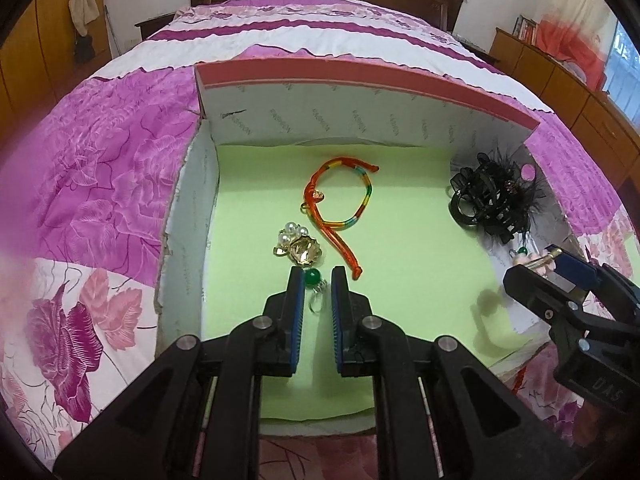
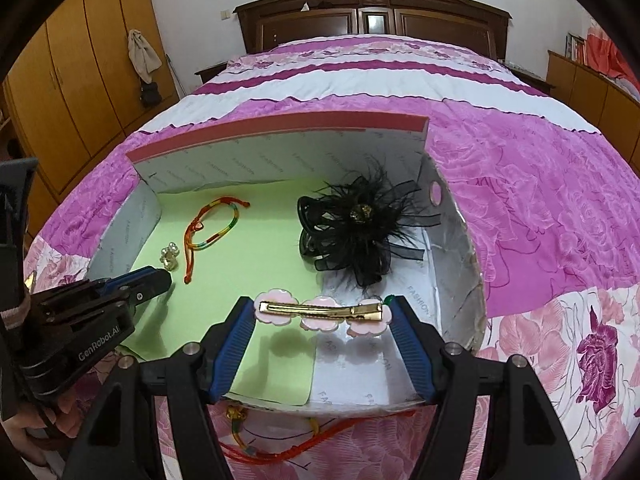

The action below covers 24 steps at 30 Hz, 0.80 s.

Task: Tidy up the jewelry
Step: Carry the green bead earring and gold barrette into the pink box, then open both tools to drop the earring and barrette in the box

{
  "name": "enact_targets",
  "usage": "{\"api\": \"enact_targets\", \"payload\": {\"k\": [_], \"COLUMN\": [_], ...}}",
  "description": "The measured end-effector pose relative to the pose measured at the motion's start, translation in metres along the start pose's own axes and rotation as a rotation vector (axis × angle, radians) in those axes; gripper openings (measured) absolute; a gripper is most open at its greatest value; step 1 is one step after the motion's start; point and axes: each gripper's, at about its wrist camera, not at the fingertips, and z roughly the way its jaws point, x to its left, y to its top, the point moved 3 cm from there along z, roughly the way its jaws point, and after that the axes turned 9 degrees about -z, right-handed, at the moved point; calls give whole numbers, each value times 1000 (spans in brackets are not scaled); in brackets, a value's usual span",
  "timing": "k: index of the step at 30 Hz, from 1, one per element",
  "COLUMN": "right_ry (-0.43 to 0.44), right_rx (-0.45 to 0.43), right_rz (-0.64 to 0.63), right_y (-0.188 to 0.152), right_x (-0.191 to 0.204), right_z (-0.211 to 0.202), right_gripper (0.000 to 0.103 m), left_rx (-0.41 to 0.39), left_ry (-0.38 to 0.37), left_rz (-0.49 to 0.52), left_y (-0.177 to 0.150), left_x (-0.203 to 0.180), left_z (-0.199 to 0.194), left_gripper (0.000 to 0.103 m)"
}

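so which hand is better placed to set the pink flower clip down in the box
right: its tool holds the pink flower clip end to end, over the box floor near the black feather clip

A bed [image 2: 520, 184] carries everything, spread with a quilted cover [image 1: 100, 168] of magenta and white bands with pink rose prints. Directly on the cover lies an open cardboard box [image 2: 280, 136], white inside with a red top edge on its far wall, sitting at the end of the bed farthest from the dark wooden headboard [image 2: 372, 20]. In front of the box, on its side away from the headboard, a red cord bracelet [image 2: 280, 444] lies on the cover.
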Motion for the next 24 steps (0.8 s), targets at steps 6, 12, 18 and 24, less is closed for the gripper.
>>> {"api": "enact_targets", "payload": {"k": [6,12,18,24], "right_ry": [24,30,36,39], "right_rx": [-13,-48,-93,-119], "right_rz": [28,32,31,33], "right_y": [2,5,6,1], "right_x": [-4,-3,0,0], "right_z": [-6,-23,-48,-71], "right_gripper": [75,75,75,75], "left_rx": [-12,-41,-72,-85], "left_ry": [0,-15,-35,-40], "left_rz": [3,-1,-21,-43], "left_y": [1,3,2,-5], "left_x": [-1,0,7,15], "left_z": [-9,-30,-58,-76], "left_gripper": [11,14,17,19]}}
